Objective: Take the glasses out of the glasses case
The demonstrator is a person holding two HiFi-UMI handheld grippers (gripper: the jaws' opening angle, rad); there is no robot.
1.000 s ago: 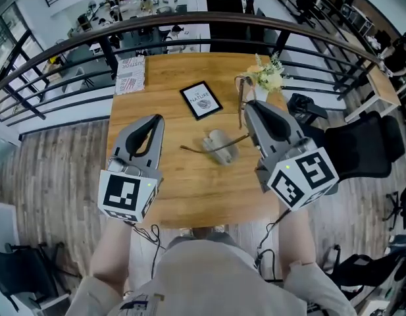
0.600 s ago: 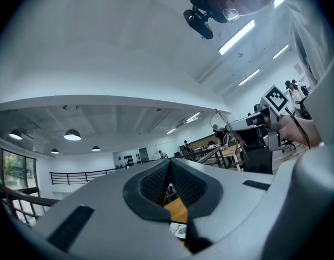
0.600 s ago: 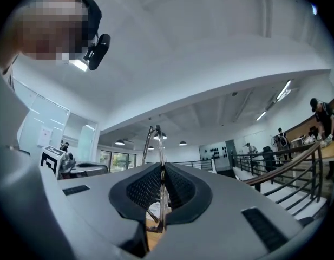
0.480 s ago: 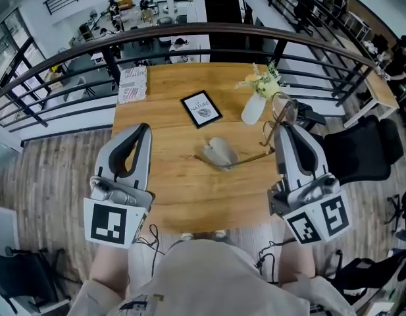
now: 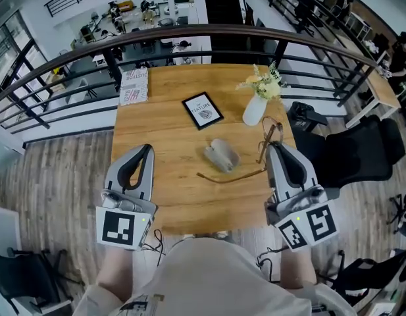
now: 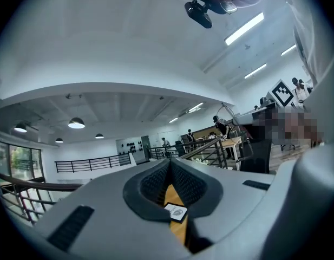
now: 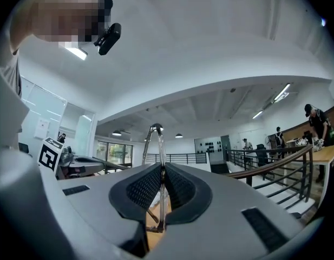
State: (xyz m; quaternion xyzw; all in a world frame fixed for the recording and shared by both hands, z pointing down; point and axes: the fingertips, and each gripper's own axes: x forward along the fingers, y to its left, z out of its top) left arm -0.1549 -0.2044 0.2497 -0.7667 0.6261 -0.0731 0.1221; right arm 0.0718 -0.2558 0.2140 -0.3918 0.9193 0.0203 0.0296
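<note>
The thin brown wire-framed glasses (image 5: 233, 176) are out of the small grey oval glasses case (image 5: 221, 155), which lies on the wooden bench (image 5: 163, 104) near its middle. The right hand-held gripper (image 5: 276, 147) has its jaws closed narrowly on the front frame, and in the right gripper view the rim rises straight up from between the pads (image 7: 150, 186). One long temple trails out toward the left and ends just in front of the case. Whether its tip touches the bench cannot be told. The left hand-held gripper (image 5: 145, 149) is closed and empty, and only a strip of bench shows through the gap below its fingertips in the left gripper view. The glasses are probably very light, springy and easy to bend, with lenses that scratch or smear. A gentle pinch on the rim or bridge looks safer than one on a lens or far out on a temple, where the frame would twist and swing. The metal is smooth, so it may pivot in a light grip. A second ago the right hand-held gripper was further in over the bench, close to the white vase of flowers (image 5: 254, 109), and the trailing temple crossed the case. Now both hand-held grippers are nearer the person, and the glasses are clear of the case.
</note>
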